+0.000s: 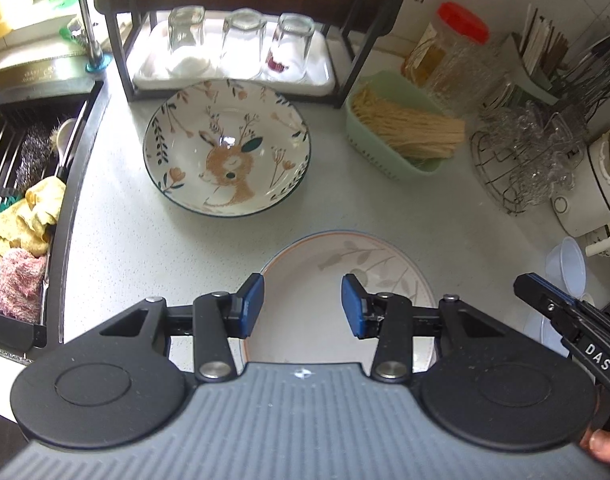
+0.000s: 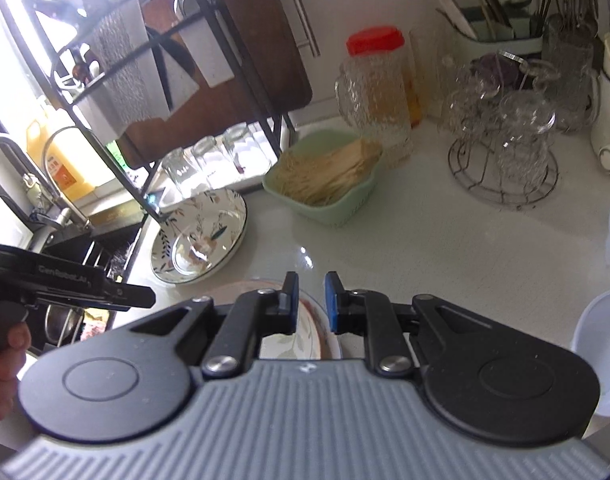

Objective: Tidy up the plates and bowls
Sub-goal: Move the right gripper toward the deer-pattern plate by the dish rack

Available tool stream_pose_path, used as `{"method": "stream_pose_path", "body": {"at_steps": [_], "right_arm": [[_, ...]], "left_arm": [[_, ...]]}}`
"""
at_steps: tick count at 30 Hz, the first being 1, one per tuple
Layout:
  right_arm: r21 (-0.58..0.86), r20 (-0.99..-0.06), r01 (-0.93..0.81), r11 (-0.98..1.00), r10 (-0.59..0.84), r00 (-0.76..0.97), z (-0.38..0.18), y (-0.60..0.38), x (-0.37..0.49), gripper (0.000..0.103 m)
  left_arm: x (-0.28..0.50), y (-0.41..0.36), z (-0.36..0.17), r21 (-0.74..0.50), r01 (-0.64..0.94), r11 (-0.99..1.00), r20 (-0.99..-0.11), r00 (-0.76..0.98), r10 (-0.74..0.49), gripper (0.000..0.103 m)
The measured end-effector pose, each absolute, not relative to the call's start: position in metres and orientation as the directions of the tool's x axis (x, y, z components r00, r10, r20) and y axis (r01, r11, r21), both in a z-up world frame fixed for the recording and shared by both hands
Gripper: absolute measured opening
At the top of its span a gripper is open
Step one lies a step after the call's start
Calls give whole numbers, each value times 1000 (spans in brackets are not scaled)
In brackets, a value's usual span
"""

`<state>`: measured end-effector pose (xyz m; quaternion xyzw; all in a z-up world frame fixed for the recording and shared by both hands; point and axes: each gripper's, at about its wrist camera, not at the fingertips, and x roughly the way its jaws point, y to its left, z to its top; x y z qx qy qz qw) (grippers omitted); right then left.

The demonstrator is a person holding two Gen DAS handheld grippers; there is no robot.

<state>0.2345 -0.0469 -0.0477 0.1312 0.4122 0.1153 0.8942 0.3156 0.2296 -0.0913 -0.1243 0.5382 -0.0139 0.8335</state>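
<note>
A deep bowl with a deer and leaf pattern [image 1: 227, 148] [image 2: 201, 236] stands on the white counter in front of the black rack. Nearer to me lies a flat plate with a pale leaf print and an orange rim [image 1: 345, 276] [image 2: 285, 344]. My left gripper [image 1: 303, 306] hovers above the plate's left part, open, with nothing between its blue pads [image 1: 253, 304]. My right gripper [image 2: 311, 304] hangs over the same plate, shut with only a narrow slit, holding nothing. In the left wrist view the right gripper [image 1: 523, 282] sits off the plate's right edge.
The black rack [image 1: 121, 52] holds three upturned glasses on a white tray. A green basket of dry noodles [image 1: 389, 140], a red-lidded jar [image 1: 453, 52] and a wire stand of glass cups [image 1: 525, 160] crowd the right. The sink [image 1: 21, 184] with cloths lies left. Plastic cups [image 2: 601, 344] stand right.
</note>
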Motion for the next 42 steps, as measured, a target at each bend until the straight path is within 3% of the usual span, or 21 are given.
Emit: {"method": "stream_pose_path", "body": {"at_steps": [19,42], "right_arm": [[312,-617,-142,939,314,722,3,-88,180,18],[314,-626,-230,921,383,680,-10,-121,140,19]], "left_arm": [[263,147,-35,-149,31,988,-770,624,-136,48],[214,93,-31,-116,-27,993,-751,657,-70,51]]}}
